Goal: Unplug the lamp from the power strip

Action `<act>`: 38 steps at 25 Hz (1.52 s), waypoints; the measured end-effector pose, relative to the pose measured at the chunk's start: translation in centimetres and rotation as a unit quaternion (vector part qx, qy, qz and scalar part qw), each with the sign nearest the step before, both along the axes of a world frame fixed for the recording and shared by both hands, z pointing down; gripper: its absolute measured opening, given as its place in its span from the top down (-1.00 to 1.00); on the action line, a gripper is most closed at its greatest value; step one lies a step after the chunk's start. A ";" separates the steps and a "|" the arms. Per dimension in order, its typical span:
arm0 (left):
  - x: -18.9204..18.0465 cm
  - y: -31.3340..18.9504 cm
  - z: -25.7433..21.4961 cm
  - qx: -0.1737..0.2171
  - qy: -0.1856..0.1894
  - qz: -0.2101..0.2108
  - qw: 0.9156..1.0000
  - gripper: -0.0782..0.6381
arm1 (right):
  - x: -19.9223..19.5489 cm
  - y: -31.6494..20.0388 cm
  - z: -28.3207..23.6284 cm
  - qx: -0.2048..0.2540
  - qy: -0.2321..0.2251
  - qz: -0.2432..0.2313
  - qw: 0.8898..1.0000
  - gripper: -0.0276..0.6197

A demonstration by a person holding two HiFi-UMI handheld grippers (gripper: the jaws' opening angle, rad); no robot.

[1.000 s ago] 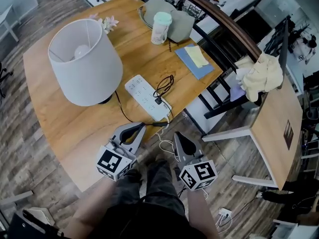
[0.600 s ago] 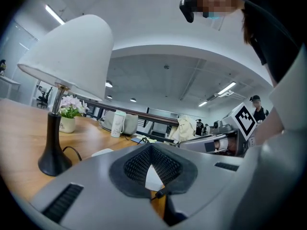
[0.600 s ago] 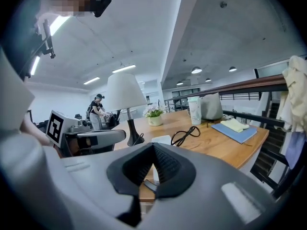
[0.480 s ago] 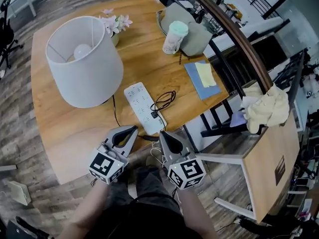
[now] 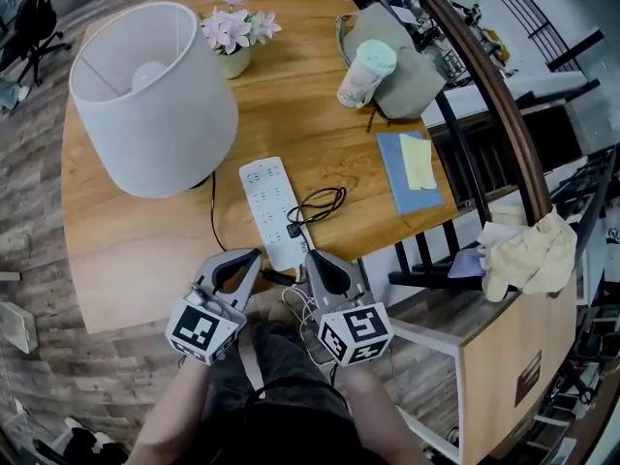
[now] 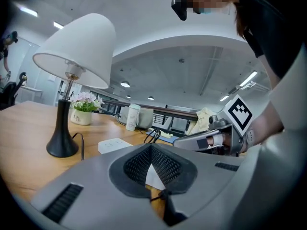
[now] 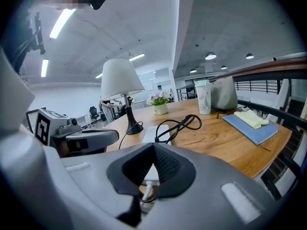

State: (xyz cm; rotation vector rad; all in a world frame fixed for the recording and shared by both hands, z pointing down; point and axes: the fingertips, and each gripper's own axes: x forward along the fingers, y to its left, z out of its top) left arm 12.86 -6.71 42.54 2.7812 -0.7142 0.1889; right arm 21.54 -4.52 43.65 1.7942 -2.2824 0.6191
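Observation:
A lamp [image 5: 150, 95] with a white shade stands at the table's left. Its thin black cord [image 5: 213, 223] runs toward the near edge. A white power strip [image 5: 269, 206] lies mid-table, with a black plug [image 5: 293, 231] in a socket near its near end and a coiled black cord [image 5: 322, 201] beside it. My left gripper [image 5: 254, 256] and right gripper [image 5: 312, 258] hover side by side just off the near edge, both shut on nothing, tips pointing at the strip's near end. The strip [image 7: 152, 134] and coil [image 7: 180, 123] lie straight ahead in the right gripper view.
On the far side of the table are a flower pot [image 5: 232, 48], a lidded cup [image 5: 365, 74] and a grey bag [image 5: 412, 61]. A blue notebook [image 5: 409, 172] lies at the right edge. A chair with a cloth [image 5: 528, 250] stands to the right. White cables [image 5: 298, 308] hang below the near edge.
The head view has shifted, so the table sits higher and more centred. Both grippers have drawn closer to the strip's near end and stayed shut.

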 end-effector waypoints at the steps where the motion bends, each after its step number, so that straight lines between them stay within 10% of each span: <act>1: 0.1 0.0 0.4 0.002 -0.002 -0.007 1.000 0.79 | 0.2 -0.3 0.2 -0.002 0.003 -0.005 1.000 0.89; 21: 2.3 -1.7 5.1 0.035 -0.156 -0.034 0.987 0.71 | -1.4 -4.7 3.1 -0.037 0.003 -0.051 0.998 0.56; 38: 2.7 -2.4 6.0 0.030 -0.216 -0.004 0.976 0.79 | -2.2 -4.9 3.0 -0.005 0.141 -0.029 0.990 0.70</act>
